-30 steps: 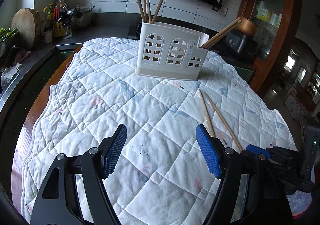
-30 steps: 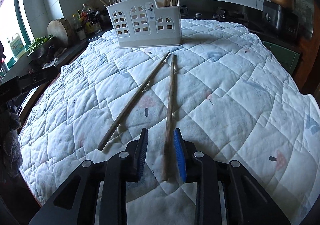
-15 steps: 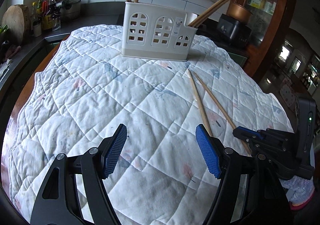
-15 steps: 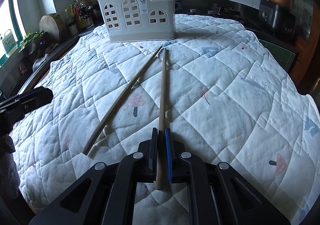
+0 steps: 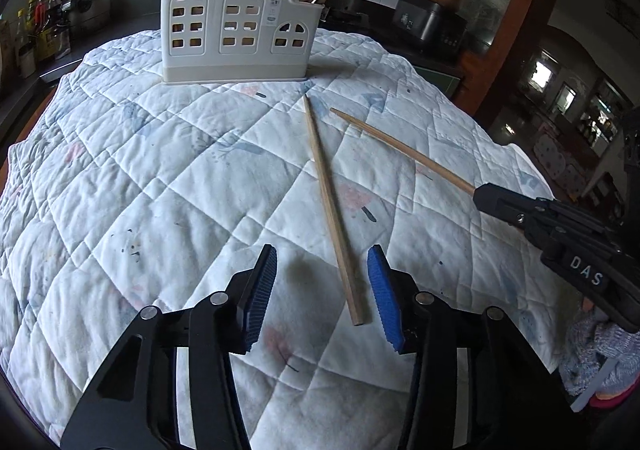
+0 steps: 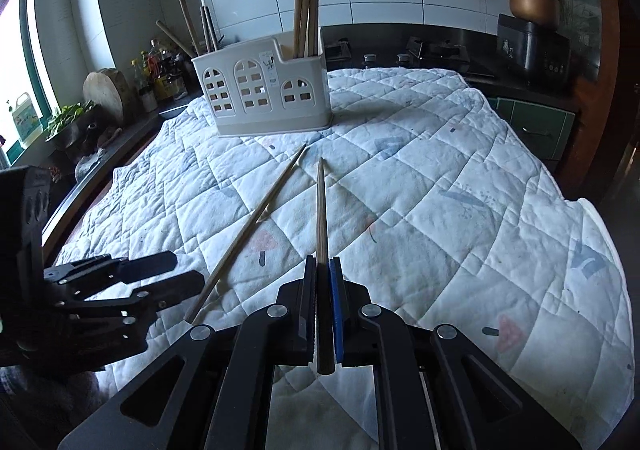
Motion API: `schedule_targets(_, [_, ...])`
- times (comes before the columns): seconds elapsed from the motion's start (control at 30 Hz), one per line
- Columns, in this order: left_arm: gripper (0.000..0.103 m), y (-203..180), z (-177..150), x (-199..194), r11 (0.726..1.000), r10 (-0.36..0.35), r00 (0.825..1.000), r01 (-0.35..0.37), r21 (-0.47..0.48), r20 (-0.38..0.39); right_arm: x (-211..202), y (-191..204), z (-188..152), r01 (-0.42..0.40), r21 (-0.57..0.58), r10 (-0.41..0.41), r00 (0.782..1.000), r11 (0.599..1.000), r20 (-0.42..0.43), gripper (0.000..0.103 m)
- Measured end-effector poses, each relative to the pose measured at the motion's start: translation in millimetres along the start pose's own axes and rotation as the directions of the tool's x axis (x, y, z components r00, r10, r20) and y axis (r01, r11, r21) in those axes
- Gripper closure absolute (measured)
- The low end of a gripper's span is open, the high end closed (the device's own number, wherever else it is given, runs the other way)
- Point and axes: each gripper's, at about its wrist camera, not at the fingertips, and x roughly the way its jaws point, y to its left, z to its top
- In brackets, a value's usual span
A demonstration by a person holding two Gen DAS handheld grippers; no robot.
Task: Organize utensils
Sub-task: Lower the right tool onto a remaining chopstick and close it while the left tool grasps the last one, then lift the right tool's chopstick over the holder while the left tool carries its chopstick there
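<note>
A white utensil holder (image 5: 236, 27) with several wooden chopsticks in it stands at the far side of the quilted cloth; it also shows in the right wrist view (image 6: 262, 93). My left gripper (image 5: 322, 290) is open, its fingers either side of the near end of a chopstick (image 5: 330, 205) that lies on the cloth. My right gripper (image 6: 323, 282) is shut on a second chopstick (image 6: 321, 217) and holds it lifted, tip toward the holder. That gripper (image 5: 486, 195) and chopstick (image 5: 400, 147) also show in the left wrist view.
The white quilted cloth (image 5: 140, 169) covers a round table. A counter with bottles (image 6: 160, 69), a wooden board (image 6: 106, 91) and greens lies to the left. A dark cooker (image 6: 532, 45) and wooden cabinet stand at the right.
My right gripper has closed on one chopstick and lifted it off the cloth. My left gripper has moved forward and right and narrowed, so its fingers now straddle the other chopstick's near end.
</note>
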Motion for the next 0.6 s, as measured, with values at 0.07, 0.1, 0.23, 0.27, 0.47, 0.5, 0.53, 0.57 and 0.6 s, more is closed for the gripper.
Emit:
schedule_targets(0.07, [0.067, -4.1, 0.5, 5.6, 1.000, -0.003, 1.000, 0.003, 0.008, -0.012, -7.7, -2.2, 3.8, 0.000, 0.002, 0.000, 1.000, 1.000, 0.022, 0.096])
schedule_targets(0.1, [0.070, -5.6, 1.3, 8.7, 1.000, -0.003, 1.000, 0.003, 0.010, -0.018, -11.0, -2.7, 5.4, 0.003, -0.001, -0.003, 0.999, 1.000, 0.032, 0.096])
schedule_targets(0.23, [0.084, -10.2, 4.4, 17.2, 1.000, -0.009, 0.999, 0.009, 0.011, -0.034, -20.6, -2.9, 10.8, 0.002, -0.008, -0.001, 0.998, 1.000, 0.060, 0.096])
schedule_targets(0.27, [0.086, -11.1, 5.1, 19.0, 1.000, -0.010, 0.999, 0.010, 0.012, -0.039, -21.7, -2.9, 11.4, 0.002, -0.011, -0.001, 0.998, 1.000, 0.064, 0.096])
schedule_targets(0.47, [0.092, -15.1, 8.8, 28.2, 0.999, 0.023, 0.998, -0.022, 0.025, -0.066, -22.3, -0.4, 12.9, -0.005, -0.017, 0.006, 0.997, 1.000, 0.070, 0.096])
schedule_targets(0.5, [0.094, -14.7, 9.2, 29.0, 0.999, 0.028, 0.997, -0.027, 0.022, -0.065, -22.7, -0.5, 13.4, -0.006, -0.017, 0.007, 0.997, 1.000, 0.073, 0.096])
schedule_targets(0.53, [0.096, -13.0, 9.6, 28.8, 1.000, 0.028, 0.998, -0.027, 0.015, -0.064, -23.4, -0.3, 14.0, -0.007, -0.017, 0.008, 0.997, 1.000, 0.075, 0.096])
schedule_targets(0.57, [0.096, -12.1, 9.8, 28.2, 1.000, 0.029, 0.998, -0.028, 0.011, -0.062, -24.5, -0.3, 14.6, -0.007, -0.018, 0.008, 0.997, 1.000, 0.081, 0.096])
schedule_targets(0.6, [0.097, -11.8, 10.3, 27.5, 0.999, 0.031, 0.998, -0.031, 0.009, -0.059, -25.7, -0.5, 15.6, -0.007, -0.017, 0.008, 0.996, 1.000, 0.085, 0.096])
